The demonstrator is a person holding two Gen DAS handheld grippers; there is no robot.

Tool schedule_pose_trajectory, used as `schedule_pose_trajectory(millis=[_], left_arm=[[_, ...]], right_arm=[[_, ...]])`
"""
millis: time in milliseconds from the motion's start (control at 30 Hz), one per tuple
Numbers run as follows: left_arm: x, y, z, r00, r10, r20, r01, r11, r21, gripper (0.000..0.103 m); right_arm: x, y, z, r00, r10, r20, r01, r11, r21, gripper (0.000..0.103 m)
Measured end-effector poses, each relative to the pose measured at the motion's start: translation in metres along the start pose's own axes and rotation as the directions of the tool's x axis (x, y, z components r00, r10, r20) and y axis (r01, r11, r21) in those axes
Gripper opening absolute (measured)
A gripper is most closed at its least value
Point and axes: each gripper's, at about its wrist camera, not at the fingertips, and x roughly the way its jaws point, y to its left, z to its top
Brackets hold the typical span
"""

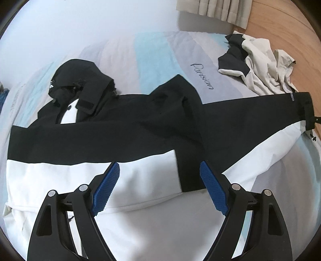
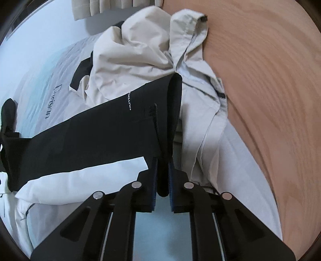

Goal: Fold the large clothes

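A black and white hooded jacket [image 1: 140, 130] lies spread on the bed, hood [image 1: 80, 80] at the far left, one sleeve [image 1: 260, 112] stretched out to the right. My left gripper [image 1: 159, 168] hovers open above the jacket's white lower panel, with nothing between its blue pads [image 1: 106, 190]. In the right wrist view my right gripper [image 2: 162, 162] is shut on the black cuff end of that sleeve [image 2: 100, 130], which is lifted a little off the bed.
A crumpled beige and black garment [image 2: 140, 56] lies on the bed beyond the sleeve, also seen as a beige heap [image 1: 260, 62] at the far right. The striped bedcover [image 1: 160, 56] ends at a wooden floor [image 2: 260, 80]. Curtains [image 1: 216, 10] hang behind.
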Motion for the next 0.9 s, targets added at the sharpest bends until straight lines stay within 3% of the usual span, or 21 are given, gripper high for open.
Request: schedule_pose_trajectory(millis=[167,200,433,567,600,633,700,900], left_arm=[[-0.004,0.023,-0.001,1.0,0.013,0.002,-0.013,1.0,-0.025,0.081],[-0.003,0.03,-0.001,1.0,0.018,0.001,-0.018,0.999,-0.032,0.081],[-0.004,0.073,-0.003,0.999,0.035,-0.008,-0.036,0.997,-0.068,0.081],[-0.007,0.091,-0.009,0.999,0.037,-0.03,-0.039,0.996,-0.077,0.081],[-0.007,0.092,-0.01,0.999,0.037,-0.032,-0.039,0.997,-0.073,0.081],[-0.007,0.093,-0.011,0.999,0.04,-0.032,-0.042,0.997,-0.065,0.081],[-0.006,0.093,-0.01,0.999,0.039,-0.024,-0.04,0.998,-0.05,0.081],[0.019,0.09,0.0,0.999,0.034,-0.034,-0.036,0.998,-0.059,0.081]], right_arm=[[-0.01,0.03,-0.009,1.0,-0.009,0.007,0.009,0.999,-0.051,0.008],[-0.013,0.036,-0.011,1.0,-0.005,0.008,0.005,0.998,-0.056,0.001],[-0.035,0.087,-0.011,0.999,-0.014,0.034,0.017,0.996,-0.091,0.0],[-0.017,0.087,-0.007,0.991,-0.127,0.035,0.131,0.983,-0.131,0.0],[-0.014,0.08,-0.006,0.988,-0.146,0.045,0.151,0.981,-0.124,0.008],[-0.011,0.067,-0.003,0.988,-0.144,0.047,0.148,0.985,-0.086,0.035],[-0.01,0.047,-0.001,0.992,-0.116,0.05,0.117,0.993,-0.023,0.07],[0.014,0.008,0.01,0.995,-0.097,0.01,0.097,0.995,-0.005,0.068]])
